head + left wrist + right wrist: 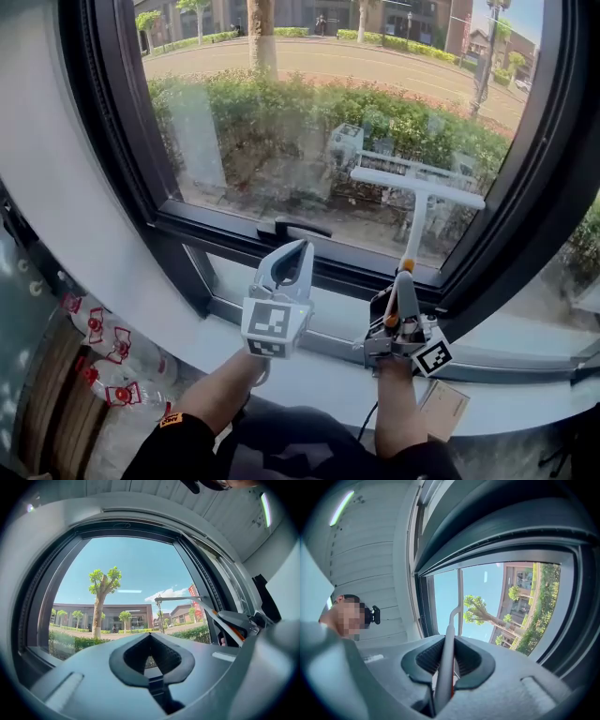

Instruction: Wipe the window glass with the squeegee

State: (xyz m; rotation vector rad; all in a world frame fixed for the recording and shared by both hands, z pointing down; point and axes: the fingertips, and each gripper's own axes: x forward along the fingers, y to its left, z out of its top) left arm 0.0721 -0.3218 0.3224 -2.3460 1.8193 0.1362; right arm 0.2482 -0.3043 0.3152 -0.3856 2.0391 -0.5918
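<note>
A white T-shaped squeegee (418,187) stands upright, its blade against the lower right of the window glass (300,103). Its handle with an orange band runs down into my right gripper (404,279), which is shut on it just above the sill. In the right gripper view the grey handle (446,658) passes straight up between the pads. My left gripper (302,249) hovers left of the squeegee, in front of the lower frame, shut with nothing in it. In the left gripper view the left gripper (150,637) has touching tips, and the squeegee (185,598) shows to the right.
A black window handle (295,227) lies on the lower frame beside my left gripper. The white sill (323,370) runs below both grippers. Several plastic bottles with red labels (105,349) lie on the floor at lower left. A small cardboard box (442,407) sits by the right arm.
</note>
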